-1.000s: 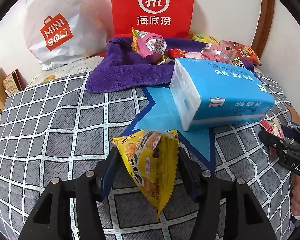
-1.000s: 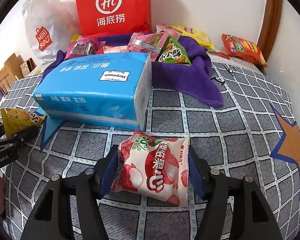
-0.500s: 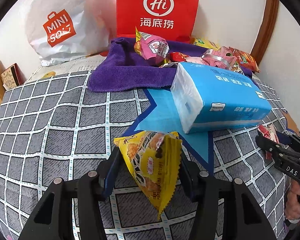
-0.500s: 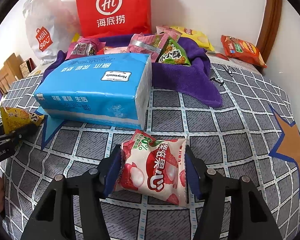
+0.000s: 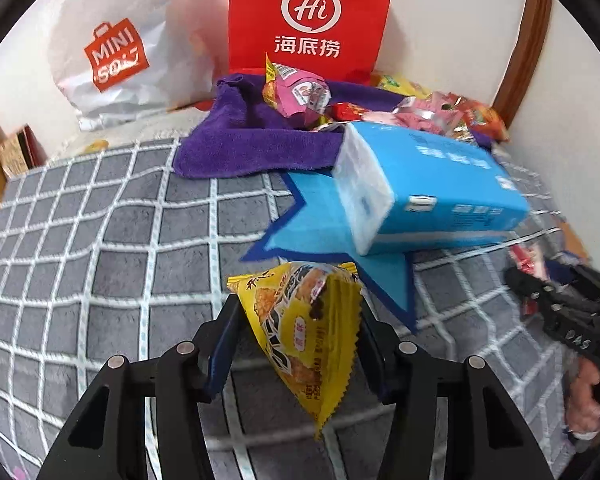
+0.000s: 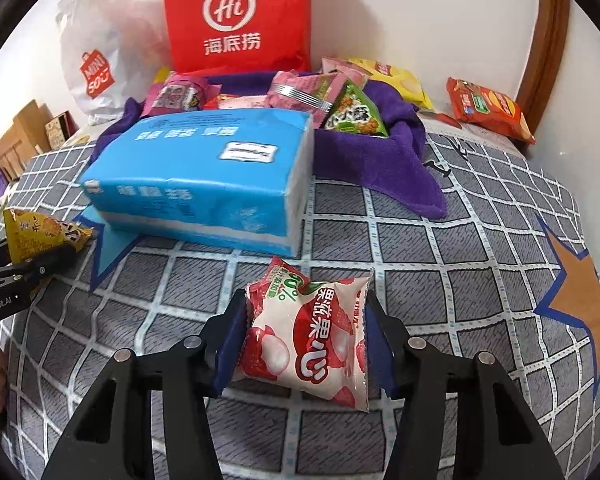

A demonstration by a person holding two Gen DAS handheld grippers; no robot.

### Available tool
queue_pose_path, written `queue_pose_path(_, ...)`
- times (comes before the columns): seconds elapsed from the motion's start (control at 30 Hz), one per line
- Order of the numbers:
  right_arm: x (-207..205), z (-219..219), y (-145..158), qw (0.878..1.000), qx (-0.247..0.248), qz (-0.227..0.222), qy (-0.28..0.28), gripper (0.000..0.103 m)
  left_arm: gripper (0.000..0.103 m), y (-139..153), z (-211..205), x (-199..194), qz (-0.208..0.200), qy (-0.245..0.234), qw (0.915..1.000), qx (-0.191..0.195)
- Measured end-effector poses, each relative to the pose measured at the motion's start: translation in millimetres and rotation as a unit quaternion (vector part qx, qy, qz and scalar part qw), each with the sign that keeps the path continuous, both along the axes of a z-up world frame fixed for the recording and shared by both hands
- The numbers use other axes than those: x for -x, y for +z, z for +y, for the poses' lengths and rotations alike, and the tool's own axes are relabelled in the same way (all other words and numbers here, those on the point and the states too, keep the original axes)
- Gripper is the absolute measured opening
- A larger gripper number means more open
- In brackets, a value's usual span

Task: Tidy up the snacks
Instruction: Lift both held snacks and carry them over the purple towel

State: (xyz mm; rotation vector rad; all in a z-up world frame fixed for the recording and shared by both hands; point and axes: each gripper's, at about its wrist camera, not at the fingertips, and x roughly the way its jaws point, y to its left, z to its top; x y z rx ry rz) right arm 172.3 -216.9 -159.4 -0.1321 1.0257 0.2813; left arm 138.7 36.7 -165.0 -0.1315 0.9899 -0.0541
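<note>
My left gripper (image 5: 298, 312) is shut on a yellow snack packet (image 5: 304, 328) and holds it above the checked blanket (image 5: 100, 240). My right gripper (image 6: 306, 312) is shut on a red and white lychee jelly packet (image 6: 312, 336), also above the blanket. Each gripper shows in the other's view: the right gripper (image 5: 540, 288) at the right edge, the left gripper (image 6: 32, 256) with its yellow packet (image 6: 40, 232) at the left edge. Several snack packets (image 6: 320, 96) lie on a purple towel (image 6: 380, 160) at the back.
A large blue tissue pack (image 6: 204, 176) lies on the blanket in front of the towel. A red Haidilao bag (image 6: 236, 20) and a white Miniso bag (image 6: 96, 56) stand against the wall. An orange chip bag (image 6: 488, 108) lies at the far right by a wooden frame.
Both grippers have drawn back slightly and lifted a little with their packets still held. The scene ahead looks a bit farther away.
</note>
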Motion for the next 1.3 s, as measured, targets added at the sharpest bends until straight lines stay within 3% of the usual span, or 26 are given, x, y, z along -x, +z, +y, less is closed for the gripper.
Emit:
queue_pose_path(0.13,11.9,3.5,15.6,0.999,-0.033,-0.003,0.008,0.054,0.051,10.1,5.1,10.5,0.005,-0.003,0.9990,0.044)
queue_pose_path(0.57,23.9,21.9,77.4,0.997,-0.049,-0.051,0.027,0.054,0.051,77.5,-9.9,26.7,-0.038,-0.029,0.9977,0.049)
queue_pose_path(0.93,-15.7,23.5,128.5,0.996,-0.034,-0.082,0.013,0.054,0.051,127.8,-24.8,-4.3,-0.069,-0.046,0.9953,0.050)
queue_pose_path(1.3,-57.6,41.0,167.7,0.993,-0.042,-0.109,0.017,0.054,0.051,157.8,-18.8,-41.7,-0.081,-0.038,0.9948,0.049)
